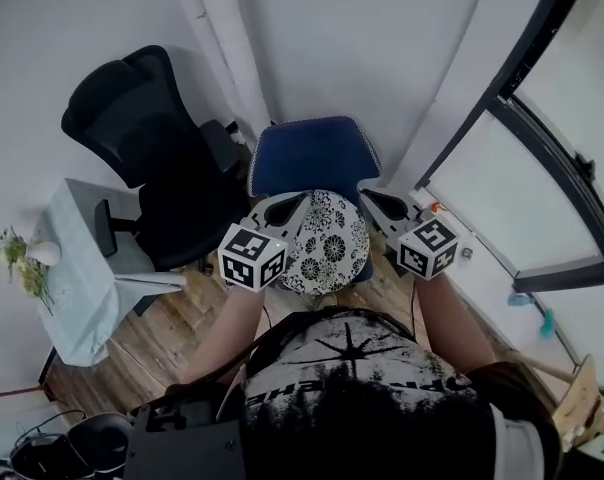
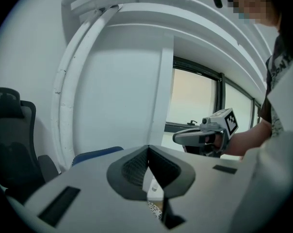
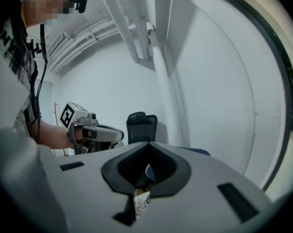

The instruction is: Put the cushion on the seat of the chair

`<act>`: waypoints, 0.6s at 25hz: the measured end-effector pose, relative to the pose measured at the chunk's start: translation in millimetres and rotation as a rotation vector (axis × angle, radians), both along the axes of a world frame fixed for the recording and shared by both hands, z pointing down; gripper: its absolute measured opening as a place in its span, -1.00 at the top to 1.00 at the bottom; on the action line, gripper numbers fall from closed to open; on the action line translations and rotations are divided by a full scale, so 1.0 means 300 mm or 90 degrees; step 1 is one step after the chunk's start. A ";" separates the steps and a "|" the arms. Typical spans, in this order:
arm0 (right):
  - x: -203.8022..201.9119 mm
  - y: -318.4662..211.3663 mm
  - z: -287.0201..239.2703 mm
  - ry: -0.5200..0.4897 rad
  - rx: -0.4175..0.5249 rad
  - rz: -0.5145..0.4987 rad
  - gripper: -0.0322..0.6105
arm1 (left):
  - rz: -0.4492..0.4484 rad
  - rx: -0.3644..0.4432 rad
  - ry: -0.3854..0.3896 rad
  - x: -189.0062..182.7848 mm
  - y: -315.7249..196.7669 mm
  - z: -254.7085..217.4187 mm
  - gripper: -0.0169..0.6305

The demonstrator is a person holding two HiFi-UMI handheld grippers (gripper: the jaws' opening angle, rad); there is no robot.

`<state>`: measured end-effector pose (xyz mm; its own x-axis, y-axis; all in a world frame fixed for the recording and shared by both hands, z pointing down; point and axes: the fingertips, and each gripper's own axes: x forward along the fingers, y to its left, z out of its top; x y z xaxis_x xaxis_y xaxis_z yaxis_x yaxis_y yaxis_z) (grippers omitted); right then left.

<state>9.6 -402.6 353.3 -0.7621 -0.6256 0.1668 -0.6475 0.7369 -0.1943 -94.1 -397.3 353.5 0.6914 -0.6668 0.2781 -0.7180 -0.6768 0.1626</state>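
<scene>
The round cushion (image 1: 327, 243), white with black flower medallions, hangs above the blue chair (image 1: 312, 156). The left gripper (image 1: 298, 201) and right gripper (image 1: 366, 197) each pinch its edge.

both forearms reach forward side by side, the left gripper (image 1: 304, 198) and the right gripper (image 1: 364, 192) held nearly level with tips angled toward each other, each with its jaws pinched tight on an opposite edge of the cushion (image 1: 330, 240).

Cushion (image 1: 327, 243): round, flower-patterned, held over blue chair (image 1: 312, 156).
Left gripper (image 1: 300, 200): set on cushion's left edge.
Right gripper (image 1: 366, 195): set on its right edge.
</scene>
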 end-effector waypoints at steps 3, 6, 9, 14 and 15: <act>-0.016 -0.003 -0.026 -0.006 0.002 0.001 0.84 | 0.005 0.002 -0.001 -0.013 0.010 -0.008 0.91; -0.031 -0.003 -0.034 0.006 0.004 -0.001 0.84 | 0.011 0.003 -0.002 -0.021 0.009 -0.014 0.91; -0.054 0.003 -0.036 0.008 0.003 -0.003 0.84 | 0.012 0.000 -0.005 -0.038 0.007 -0.012 0.91; -0.071 0.016 -0.038 0.016 0.006 -0.007 0.84 | 0.017 -0.013 -0.014 -0.048 0.000 0.013 0.91; -0.070 0.017 -0.037 0.018 0.007 -0.007 0.84 | 0.019 -0.012 -0.016 -0.045 -0.003 0.012 0.91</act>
